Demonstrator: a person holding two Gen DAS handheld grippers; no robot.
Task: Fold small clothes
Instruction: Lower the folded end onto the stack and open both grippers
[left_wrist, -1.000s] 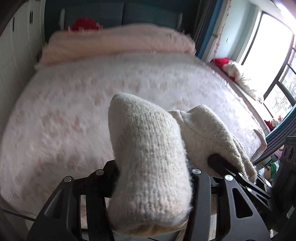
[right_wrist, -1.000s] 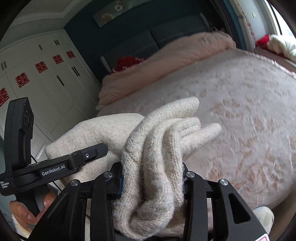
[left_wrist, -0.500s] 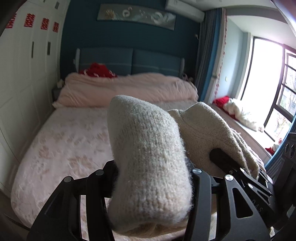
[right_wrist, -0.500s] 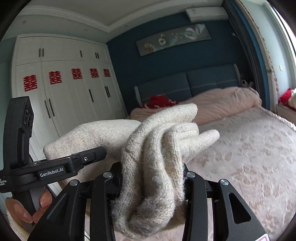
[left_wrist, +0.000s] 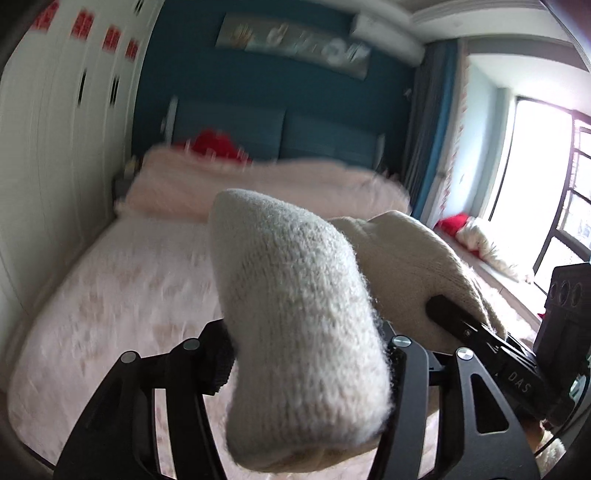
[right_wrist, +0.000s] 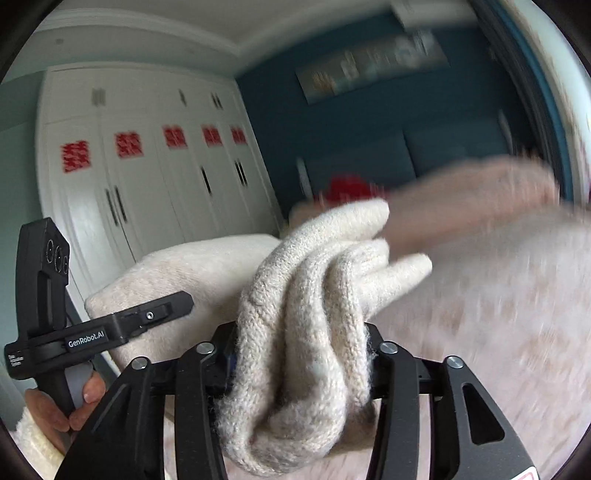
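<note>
A cream knitted garment (left_wrist: 295, 317) hangs in the air between both grippers, above the pink bed (left_wrist: 122, 288). My left gripper (left_wrist: 306, 354) is shut on one bunched end of it. My right gripper (right_wrist: 299, 354) is shut on the other end (right_wrist: 314, 295), which is gathered in folds. The stretch between them (right_wrist: 192, 273) runs to the left gripper's body (right_wrist: 88, 336), held by a hand. The right gripper's body (left_wrist: 517, 373) shows in the left wrist view. The fabric hides all fingertips.
The bed has a pink quilt (left_wrist: 258, 188) and a red item (left_wrist: 214, 144) at the blue headboard. White wardrobes (right_wrist: 147, 173) stand on the left. A window seat with red and white things (left_wrist: 476, 236) lies on the right.
Both grippers have risen and tilted up with the garment held; the view went from the bed surface to the room, then swung a little. The grips have not changed.
</note>
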